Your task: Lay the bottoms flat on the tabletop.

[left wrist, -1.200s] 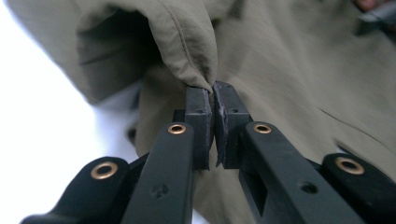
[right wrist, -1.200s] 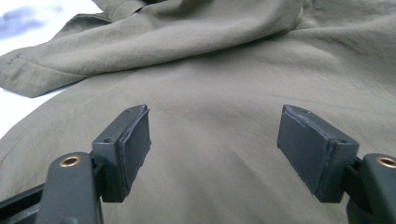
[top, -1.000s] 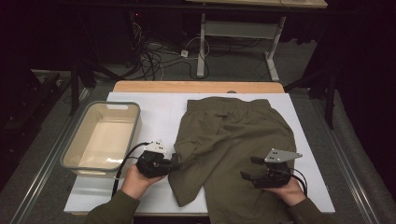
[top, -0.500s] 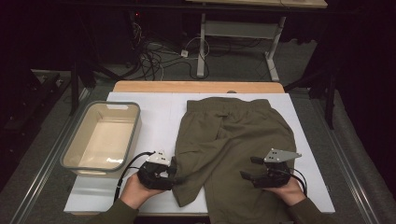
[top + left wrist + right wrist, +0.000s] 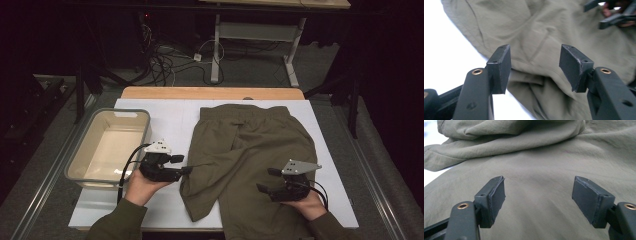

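My left gripper (image 5: 186, 170) has just opened and let go of the olive shorts (image 5: 250, 155), backing off their left edge, while my right gripper (image 5: 263, 189) hovers open above them, ready to fold.

1 olive-green garment (image 5: 250, 150), spread on white table surface (image 5: 170, 120); 1 clear plastic bin (image 5: 80, 165) at table's left; 2 handheld grippers: left gripper (image 5: 182, 165), right gripper (image 5: 264, 181); 2 black jaws on each gripper; 2 hands: left hand (image 5: 142, 186), right hand (image 5: 305, 205)
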`<state>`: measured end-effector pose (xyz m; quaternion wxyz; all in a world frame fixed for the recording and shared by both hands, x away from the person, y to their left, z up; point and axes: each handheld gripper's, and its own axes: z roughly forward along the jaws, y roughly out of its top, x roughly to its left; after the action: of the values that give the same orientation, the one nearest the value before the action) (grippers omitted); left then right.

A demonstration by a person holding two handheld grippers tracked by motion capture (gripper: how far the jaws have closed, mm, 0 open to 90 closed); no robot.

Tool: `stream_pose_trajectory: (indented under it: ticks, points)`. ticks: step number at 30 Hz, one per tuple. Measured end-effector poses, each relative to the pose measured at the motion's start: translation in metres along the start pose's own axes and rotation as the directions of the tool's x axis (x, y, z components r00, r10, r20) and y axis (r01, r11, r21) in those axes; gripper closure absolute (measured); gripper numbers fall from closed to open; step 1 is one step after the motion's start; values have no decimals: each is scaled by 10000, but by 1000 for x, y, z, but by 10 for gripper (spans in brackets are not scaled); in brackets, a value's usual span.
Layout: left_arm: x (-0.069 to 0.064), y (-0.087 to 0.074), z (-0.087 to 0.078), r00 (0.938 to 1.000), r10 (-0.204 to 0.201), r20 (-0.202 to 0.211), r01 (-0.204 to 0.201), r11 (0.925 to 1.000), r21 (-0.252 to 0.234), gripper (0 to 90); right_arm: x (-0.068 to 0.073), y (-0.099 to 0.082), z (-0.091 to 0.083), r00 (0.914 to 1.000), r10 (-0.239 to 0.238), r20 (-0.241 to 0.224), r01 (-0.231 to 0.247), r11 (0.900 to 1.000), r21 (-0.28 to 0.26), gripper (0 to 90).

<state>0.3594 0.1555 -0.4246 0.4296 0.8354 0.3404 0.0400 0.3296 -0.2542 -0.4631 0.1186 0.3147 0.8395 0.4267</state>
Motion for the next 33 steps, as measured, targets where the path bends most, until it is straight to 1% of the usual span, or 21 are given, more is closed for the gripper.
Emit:
stream_pose_trajectory:
  ticks: [2,3,7,8,13,15,17,20,22,24,25,28,30,32,33]
  points:
    - [7,7,6,10000,-31,-88,31,10000,23,407,0,0,0,10000,-11,-8,11,10000,14,274]
    - [10,11,9,9998,-15,-181,17,9999,116,381,0,0,0,10000,-3,-21,3,10000,9,274]
    - [24,25,22,9992,-107,-382,113,9998,158,380,0,0,0,10000,-41,-65,41,10000,-12,273]
    - [27,28,25,9989,-153,-449,157,9998,102,380,0,0,0,10000,-38,-76,38,10000,-17,273]
    - [43,40,44,9964,-359,-769,369,9992,125,381,0,0,0,9999,-52,-91,52,10000,3,274]
    - [50,44,51,9949,-262,-978,293,9991,299,381,0,0,0,9999,-65,-96,66,10000,12,274]
    - [57,48,58,9941,-255,-1056,293,9990,343,381,1,-1,0,9999,-72,-98,72,10000,16,274]
    - [67,52,65,9914,-400,-1243,438,9986,281,381,0,-1,0,9999,-71,-107,72,10000,19,274]
    - [73,54,70,9895,-516,-1352,565,9979,327,381,0,-1,0,9999,-69,-124,69,10000,21,274]
    - [77,55,75,9881,-519,-1451,574,9978,342,381,0,-1,1,9999,-66,-114,67,10000,32,274]
    - [79,56,78,9871,-476,-1529,543,9977,398,381,0,-1,1,9999,-56,-106,57,10000,41,274]
    - [85,61,86,9817,-437,-1854,541,9972,511,381,0,-1,1,9999,-70,-110,71,10000,68,275]
    - [90,63,92,9806,-591,-1872,703,9961,542,382,0,-1,1,9999,-69,-124,69,9999,73,277]
    - [95,65,99,9782,-587,-1991,751,9943,760,382,0,-1,1,9999,-70,-130,71,9999,73,277]
    - [97,66,102,9773,-645,-2019,819,9935,792,382,0,-1,1,9999,-62,-135,63,10000,72,277]
